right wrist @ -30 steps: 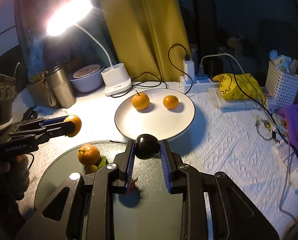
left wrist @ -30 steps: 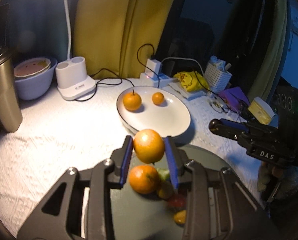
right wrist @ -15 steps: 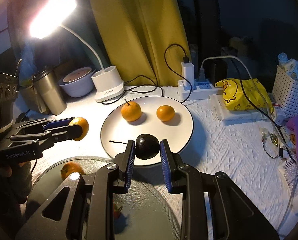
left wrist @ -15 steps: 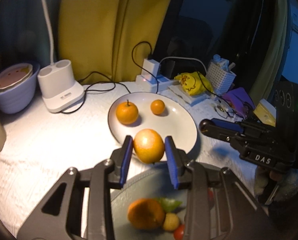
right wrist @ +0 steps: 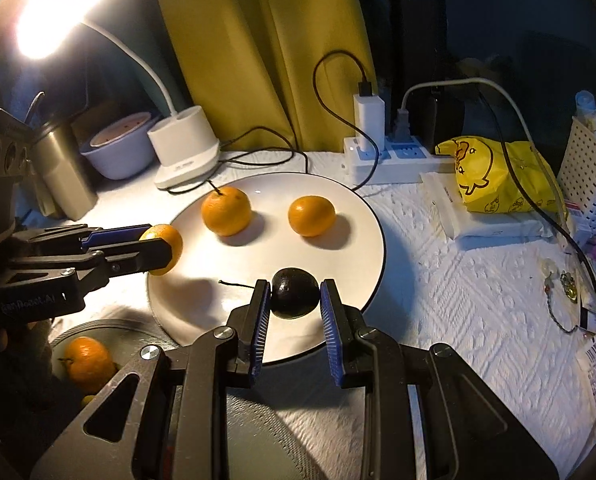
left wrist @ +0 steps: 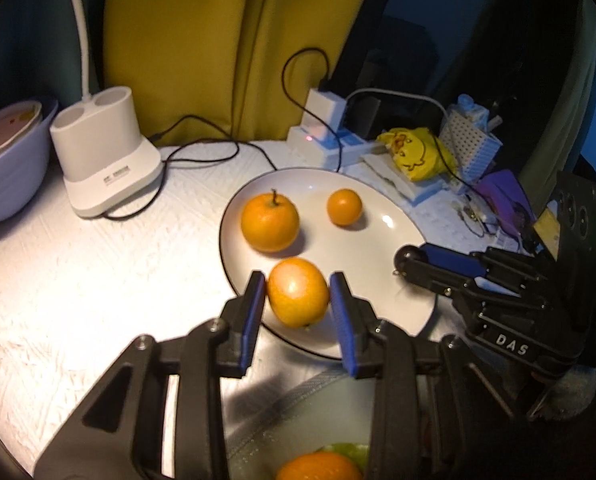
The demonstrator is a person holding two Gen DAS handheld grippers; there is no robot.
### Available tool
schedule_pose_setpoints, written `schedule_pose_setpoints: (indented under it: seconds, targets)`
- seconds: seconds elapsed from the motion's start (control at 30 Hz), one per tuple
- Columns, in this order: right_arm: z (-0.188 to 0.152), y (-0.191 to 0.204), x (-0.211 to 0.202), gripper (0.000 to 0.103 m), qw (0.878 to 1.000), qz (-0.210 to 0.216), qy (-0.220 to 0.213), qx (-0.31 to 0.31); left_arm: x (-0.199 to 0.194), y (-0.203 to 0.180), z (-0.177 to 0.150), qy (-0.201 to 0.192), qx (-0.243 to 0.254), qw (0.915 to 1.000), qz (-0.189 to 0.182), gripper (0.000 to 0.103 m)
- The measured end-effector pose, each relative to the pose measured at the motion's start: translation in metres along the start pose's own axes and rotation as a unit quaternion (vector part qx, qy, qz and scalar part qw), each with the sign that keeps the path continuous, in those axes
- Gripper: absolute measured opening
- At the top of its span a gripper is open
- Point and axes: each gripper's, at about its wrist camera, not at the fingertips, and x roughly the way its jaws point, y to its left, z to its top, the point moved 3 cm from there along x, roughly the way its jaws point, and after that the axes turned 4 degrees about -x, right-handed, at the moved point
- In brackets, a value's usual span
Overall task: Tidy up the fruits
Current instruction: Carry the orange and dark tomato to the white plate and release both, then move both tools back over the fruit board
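My left gripper (left wrist: 297, 300) is clamped on an orange (left wrist: 298, 298), both blue pads against its sides, and I hold it over the near-left rim of the white plate (left wrist: 382, 256); from the right camera the same gripper (right wrist: 165, 246) comes in from the left with the orange (right wrist: 162, 249) at the plate's edge (right wrist: 374, 224). My right gripper (right wrist: 293, 300) is clamped on a dark fruit (right wrist: 295, 298), round and nearly black, with a thin stem poking out to the left, held over the near part of the plate; I cannot tell if it touches the plate. In the left view that gripper (left wrist: 408, 258) reaches in from the right with the dark fruit (left wrist: 406, 257) at its tip. Two more oranges lie on the plate, a stemmed one (left wrist: 269, 222) on the left and a small one (left wrist: 344, 207) to its right, apart from each other. Close under my grippers sits a dark tray (right wrist: 109, 330) holding another orange (right wrist: 87, 362) with something green just beside it. Behind the plate I see a lamp base (left wrist: 105, 152), a power strip (right wrist: 394, 160), a yellow bag (right wrist: 494, 176) and a white basket (right wrist: 590, 172), and to the left a bowl (left wrist: 9, 168)
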Motion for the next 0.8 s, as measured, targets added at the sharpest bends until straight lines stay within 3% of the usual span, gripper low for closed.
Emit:
schedule_pose_setpoints:
  seconds: [0.27,0.33,0.8]
  targets:
    - [0.001,-0.006,-0.001,0.028,1.0,-0.02,-0.002,0.01,-0.003,0.002,0.004,-0.008,-0.007,0.9999,0.011,0.036]
    - [0.002,-0.006,-0.006,0.028,1.0,-0.024,-0.005,0.012,-0.01,0.003,0.006,-0.017,-0.008,0.9997,0.014,0.04]
    - [-0.007,0.019,-0.048,0.028,1.0,-0.017,-0.019,0.012,-0.06,-0.007,-0.007,-0.051,-0.004,0.9986,0.016,0.041]
